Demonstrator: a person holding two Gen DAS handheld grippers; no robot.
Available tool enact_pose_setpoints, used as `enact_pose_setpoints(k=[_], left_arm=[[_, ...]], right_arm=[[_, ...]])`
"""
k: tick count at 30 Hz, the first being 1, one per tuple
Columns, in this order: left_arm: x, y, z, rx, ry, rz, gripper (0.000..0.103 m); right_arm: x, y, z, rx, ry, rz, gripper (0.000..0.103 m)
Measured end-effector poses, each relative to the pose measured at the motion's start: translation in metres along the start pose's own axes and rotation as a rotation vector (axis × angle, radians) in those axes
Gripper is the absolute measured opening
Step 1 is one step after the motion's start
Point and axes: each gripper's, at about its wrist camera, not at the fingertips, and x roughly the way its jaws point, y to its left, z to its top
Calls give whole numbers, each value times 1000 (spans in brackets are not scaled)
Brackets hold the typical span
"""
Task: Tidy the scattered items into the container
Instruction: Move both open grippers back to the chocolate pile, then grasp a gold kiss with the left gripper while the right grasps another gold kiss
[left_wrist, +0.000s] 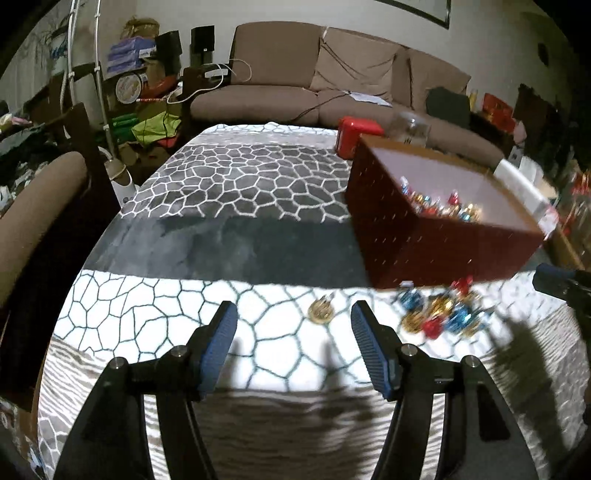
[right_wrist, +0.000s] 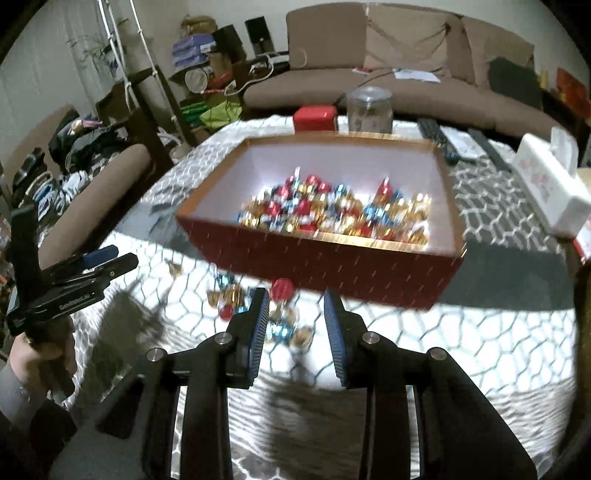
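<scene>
Your left gripper (left_wrist: 293, 321) stands with its jaws wide apart and nothing between them, hovering above the patterned cloth (left_wrist: 236, 184) that covers the table. Your right gripper (right_wrist: 295, 310) has its jaws narrower, yet still parted and empty.

Ahead of both sits the red box (right_wrist: 325, 258), the largest thing before you: beyond the right gripper's tips and slightly to their right, and ahead and well to the right of the left gripper. Its white inside already holds a heap of foil-wrapped candies (right_wrist: 332, 210) in gold, red and blue.

Between the right gripper and the box's near wall lies a loose cluster of candies (right_wrist: 258, 306), just past its left finger (right_wrist: 258, 321) and mostly to that side. From the left gripper the same cluster (left_wrist: 439, 314) sits to the right of the right-hand finger (left_wrist: 369, 339).

A single gold candy (left_wrist: 321, 310) lies apart, just ahead of the left gripper, between its fingers in line of sight but not touching them.
</scene>
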Motion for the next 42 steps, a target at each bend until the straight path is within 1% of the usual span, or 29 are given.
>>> enact_pose_setpoints(k=[4,8,11,13,15,18,20,22,24,26,27,29,31,32,34,35,36,40,42], left_arm=[[17,-12,-2,46,3,-4,64],[36,-20,-7,86,20,-20,64],[44,-24,-11,91,27,-60,64],[51,-26,-10,89,56,-62,64],[52,-24,-10,79,65,-79,64],[55,-24,-11,75,81,-77,64],[56,-25,-11,78,82,-66,60],[55,-25,-11,74,81,-61,57],[55,-23,-10,68,79,-56,48],[54,-21,-10,56,76,-45,33],[54,-19,-10,45,74,-39,28],[54,-16,-8,31,76,-42,25],[52,-15,-8,26,76,-44,21],[52,-15,-8,25,75,-48,21],[49,-16,-8,18,71,-70,21],[46,-18,-8,18,67,-78,21],[43,-21,-8,21,64,-92,21],[30,-33,-12,40,59,-129,21],[24,-37,-15,42,58,-144,21]], right_arm=[[20,13,-18,-39,2,-30,30],[39,17,-30,-52,18,-32,30],[48,19,-37,-72,27,-29,30],[52,20,-39,-92,31,-34,30],[57,21,-40,-108,40,-40,30],[60,18,-40,-99,34,-36,30],[61,16,-38,-95,40,-37,30],[62,13,-37,-99,56,-52,30],[63,11,-36,-93,58,-53,39],[66,7,-35,-81,63,-39,39],[67,6,-34,-72,64,-28,35],[67,4,-34,-52,65,3,29],[65,5,-35,-62,63,2,26],[63,5,-36,-66,61,3,24],[56,6,-36,-66,49,4,15],[51,5,-35,-64,43,7,9],[48,5,-35,-61,40,11,6],[33,0,-35,-72,37,1,6],[30,-5,-36,-56,50,5,6]])
